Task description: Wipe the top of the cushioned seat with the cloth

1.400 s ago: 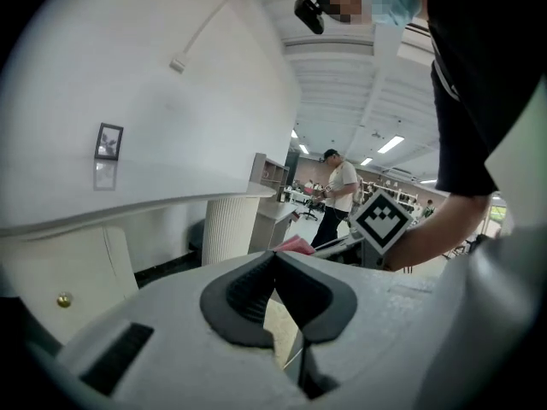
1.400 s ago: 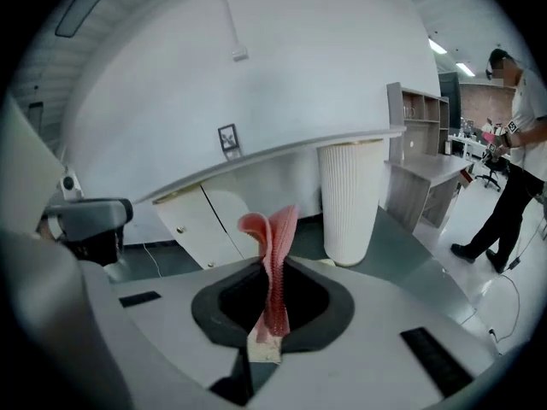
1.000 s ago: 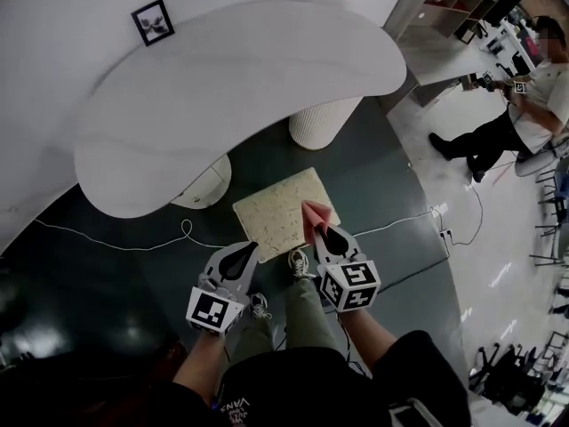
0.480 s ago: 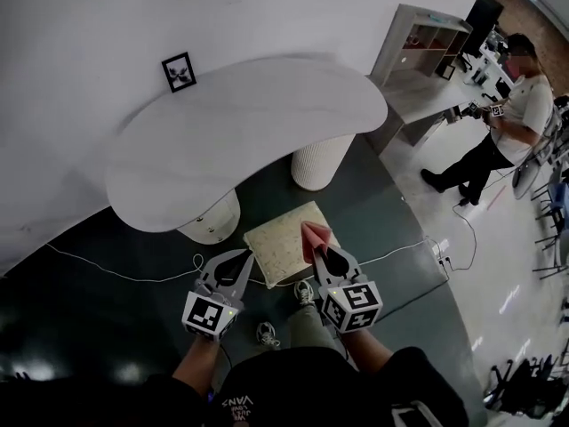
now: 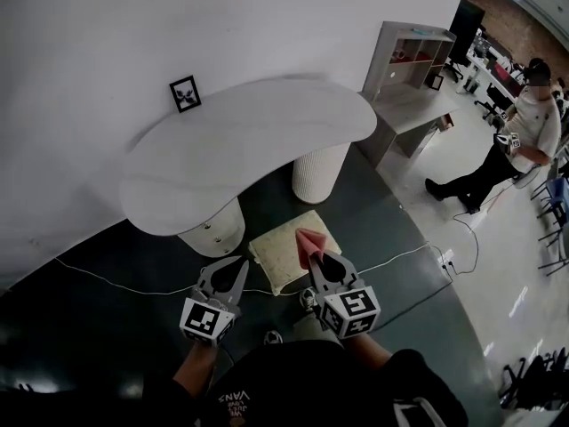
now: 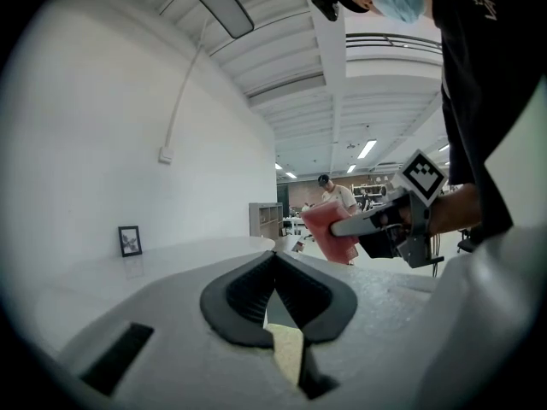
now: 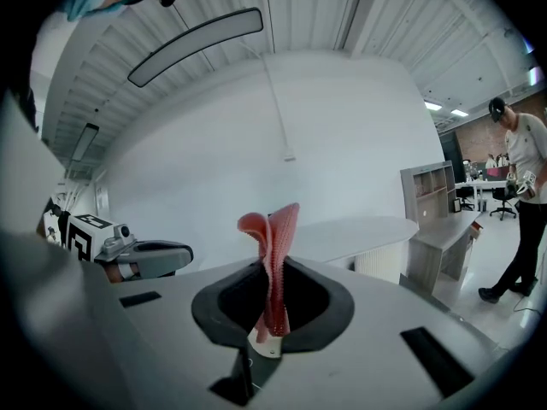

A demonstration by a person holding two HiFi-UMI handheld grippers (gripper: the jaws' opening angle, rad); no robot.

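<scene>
Above the cushioned seat (image 5: 283,254), the right claw (image 5: 312,257) pinches the cloth (image 5: 308,241) (left claw (image 5: 236,269) clenched, empty); wiping seems unstarted, so lowering it likely comes next.

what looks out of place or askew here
Nothing spilled or damaged. The cushioned seat sits turned at an angle to the white table. The pink cloth is bunched, sticking up from the shut right gripper, not spread flat.
</scene>
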